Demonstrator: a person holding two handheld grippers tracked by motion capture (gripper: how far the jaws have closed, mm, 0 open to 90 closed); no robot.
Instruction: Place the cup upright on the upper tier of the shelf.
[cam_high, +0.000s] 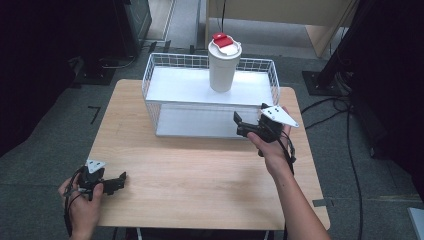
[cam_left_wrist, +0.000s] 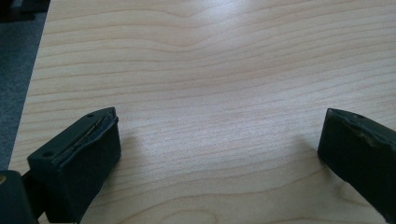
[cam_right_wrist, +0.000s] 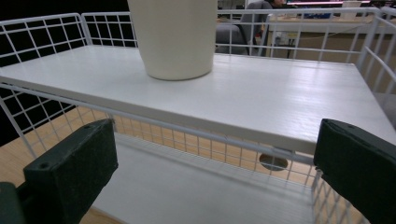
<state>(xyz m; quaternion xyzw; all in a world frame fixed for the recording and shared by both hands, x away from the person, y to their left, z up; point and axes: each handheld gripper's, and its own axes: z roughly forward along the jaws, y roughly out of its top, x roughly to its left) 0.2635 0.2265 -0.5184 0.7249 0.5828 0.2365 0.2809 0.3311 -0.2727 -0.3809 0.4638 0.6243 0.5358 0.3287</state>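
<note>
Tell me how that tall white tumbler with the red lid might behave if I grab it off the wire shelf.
The tall white tumbler with the red lid stands narrow-based on the white wire shelf's top board, so a high push would probably tip it. Its smooth wall looks slippery. The right hand-held gripper is open, likely wide enough.

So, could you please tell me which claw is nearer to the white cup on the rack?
The right claw, at the rack's front, just below the white cup. The left claw rests far off at the table's near-left corner.

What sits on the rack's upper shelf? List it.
A white cup with a red-tabbed lid stands upright on the wire rack's upper shelf, nothing else. The lid hides the cup's contents.
</note>
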